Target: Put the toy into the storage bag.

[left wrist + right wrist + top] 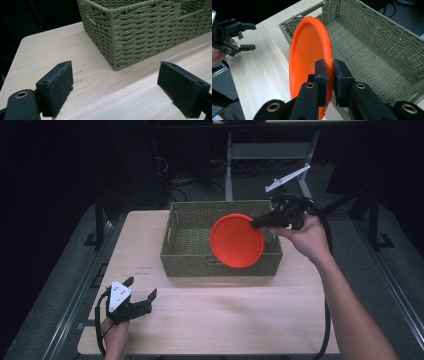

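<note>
The orange plate (237,241) hangs on its edge from your right tongs (331,72), which pinch its rim tight. It sits up in the air, partly over the front wall of the woven basket (185,257), with the basket's bare bottom just past the tongs. I think you are in the middle of carrying the plate, either into the basket or out of it. Next, keep the pinch firm so the plate cannot slip, and steer its low edge clear of the wall. Your left tongs (141,296) rest wide apart and hold nothing, low over the bench (225,315), well away from the plate.
</note>
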Action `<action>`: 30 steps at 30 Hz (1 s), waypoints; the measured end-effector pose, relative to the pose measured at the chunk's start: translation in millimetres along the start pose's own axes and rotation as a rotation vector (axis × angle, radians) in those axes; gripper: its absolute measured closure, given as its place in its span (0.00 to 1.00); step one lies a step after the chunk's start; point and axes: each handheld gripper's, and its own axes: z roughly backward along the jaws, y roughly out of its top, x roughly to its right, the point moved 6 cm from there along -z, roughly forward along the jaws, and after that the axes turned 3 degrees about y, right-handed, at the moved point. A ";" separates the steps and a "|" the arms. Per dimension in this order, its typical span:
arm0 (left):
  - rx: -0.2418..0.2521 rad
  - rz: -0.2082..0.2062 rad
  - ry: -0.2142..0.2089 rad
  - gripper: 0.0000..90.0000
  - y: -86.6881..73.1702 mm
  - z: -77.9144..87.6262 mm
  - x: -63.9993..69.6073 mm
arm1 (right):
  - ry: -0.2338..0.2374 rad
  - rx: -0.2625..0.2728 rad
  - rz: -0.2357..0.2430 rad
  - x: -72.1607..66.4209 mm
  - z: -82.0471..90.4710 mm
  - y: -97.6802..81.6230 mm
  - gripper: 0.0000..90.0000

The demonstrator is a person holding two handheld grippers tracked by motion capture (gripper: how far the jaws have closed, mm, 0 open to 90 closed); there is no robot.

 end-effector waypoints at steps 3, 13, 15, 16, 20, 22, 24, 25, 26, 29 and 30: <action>0.002 0.002 0.007 0.14 -0.2 0.4 -1.5 | -0.005 -0.012 -0.011 5.8 -4.3 5.2 0.91; 0.004 -0.006 0.005 0.14 -0.2 1.8 -0.5 | -0.020 -0.006 -0.041 22.7 -9.2 15.7 0.91; 0.005 -0.006 0.003 0.14 0.0 1.6 -0.5 | -0.026 -0.005 -0.048 25.3 -9.8 16.6 0.91; 0.005 -0.006 0.003 0.14 0.0 1.6 -0.5 | -0.028 -0.005 -0.051 26.8 -10.4 17.2 0.91; 0.005 -0.006 0.005 0.14 0.0 1.7 -0.4 | -0.038 -0.014 -0.059 33.7 -13.7 18.6 0.91; 0.005 -0.004 0.004 0.14 0.1 1.5 -0.1 | -0.040 -0.011 -0.064 36.1 -14.4 19.2 0.91; 0.006 -0.002 0.003 0.14 0.2 1.4 0.1 | -0.039 -0.002 -0.073 37.6 -14.7 19.5 0.91; 0.007 -0.002 0.002 0.14 0.3 1.5 0.4 | -0.039 0.000 -0.078 37.9 -14.7 19.6 0.91; 0.007 -0.002 0.002 0.14 0.3 1.5 0.4 | -0.039 0.000 -0.078 37.9 -14.7 19.6 0.91; 0.012 0.007 -0.001 0.14 0.5 1.0 1.1 | -0.043 0.006 -0.093 40.8 -15.5 20.7 0.91; 0.013 0.008 -0.001 0.14 0.6 1.0 1.1 | -0.046 0.003 -0.100 41.7 -16.4 21.0 0.91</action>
